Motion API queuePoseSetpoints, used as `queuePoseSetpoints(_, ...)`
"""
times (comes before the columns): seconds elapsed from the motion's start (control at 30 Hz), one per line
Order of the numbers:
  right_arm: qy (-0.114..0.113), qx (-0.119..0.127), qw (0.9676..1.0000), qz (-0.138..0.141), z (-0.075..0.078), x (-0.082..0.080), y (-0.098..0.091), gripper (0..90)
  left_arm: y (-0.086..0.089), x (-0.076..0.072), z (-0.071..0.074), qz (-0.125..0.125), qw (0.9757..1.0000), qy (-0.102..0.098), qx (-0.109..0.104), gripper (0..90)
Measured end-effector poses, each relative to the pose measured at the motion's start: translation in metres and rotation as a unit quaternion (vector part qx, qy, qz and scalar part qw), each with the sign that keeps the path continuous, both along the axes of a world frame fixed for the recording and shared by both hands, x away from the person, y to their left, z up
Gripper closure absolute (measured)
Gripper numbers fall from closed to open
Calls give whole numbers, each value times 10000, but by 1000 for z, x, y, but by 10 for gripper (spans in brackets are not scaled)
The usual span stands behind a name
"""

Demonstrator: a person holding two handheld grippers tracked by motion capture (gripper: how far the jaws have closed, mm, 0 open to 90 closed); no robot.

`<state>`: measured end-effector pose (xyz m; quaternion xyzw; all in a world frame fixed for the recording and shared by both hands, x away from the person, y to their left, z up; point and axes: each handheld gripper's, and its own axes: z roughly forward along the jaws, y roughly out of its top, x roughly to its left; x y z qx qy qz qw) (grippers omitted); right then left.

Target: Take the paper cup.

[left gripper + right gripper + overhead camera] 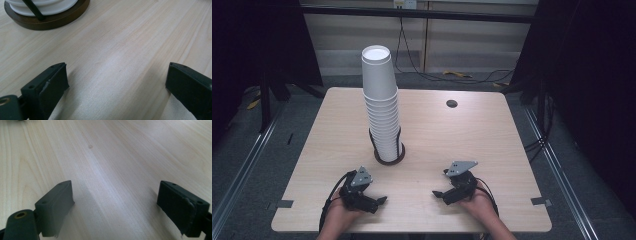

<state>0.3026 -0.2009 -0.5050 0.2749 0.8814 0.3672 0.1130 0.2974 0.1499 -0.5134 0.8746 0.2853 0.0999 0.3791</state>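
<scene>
Both hands rest at the near edge of the light wood table [437,130], the left gripper [377,201] and right gripper [439,194] lying low with tips turned toward each other, well apart. Each gripper view shows its jaws spread wide over bare wood, holding nothing. Tall stack of white paper cups [381,100] stands upside down on a dark round base [389,160] mid-table, beyond the left gripper; a small dark hole [452,103] lies farther right.

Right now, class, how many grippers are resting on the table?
2: the left gripper near the front edge, front-left of the cup stack; the right gripper front-right of it. Both open.
</scene>
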Motion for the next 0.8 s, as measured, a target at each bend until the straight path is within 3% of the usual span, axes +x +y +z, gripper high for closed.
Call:
queuePoseSetpoints(0.4, 22, 5, 10000, -90, 0, -1, -1, 129, -3, -2, 1, 105, 9999, 26, 36, 38)
queuePoseSetpoints(0.5, -1, 28, 9999, -128, 0, 0, -2, 130, -2, -2, 3, 23, 10000, 90, 15, 61)
queuePoseSetpoints(0.53, 9, 55, 9998, -180, 1, -1, -2, 130, -1, -1, 4, 36, 9999, 99, -59, 61)
queuePoseSetpoints(0.6, 67, 207, 9994, -270, 2, 0, -3, 130, 1, -1, 8, 75, 9999, 93, -100, 151)
queuePoseSetpoints(0.63, 101, 261, 9991, -313, 4, 0, -4, 129, 2, -1, 11, 157, 9998, 78, -116, 139)
queuePoseSetpoints(0.67, 113, 316, 9989, -323, 6, 0, -4, 123, 5, 0, 15, 205, 9995, -45, -235, 130)
queuePoseSetpoints(0.73, 140, 396, 9986, -329, 12, 2, -3, 117, 11, 2, 24, 168, 9974, 9, -696, 131)
queuePoseSetpoints(0.8, 212, 597, 9975, -299, 21, 4, -1, 129, 16, 6, 33, 107, 9957, 51, -915, 148)
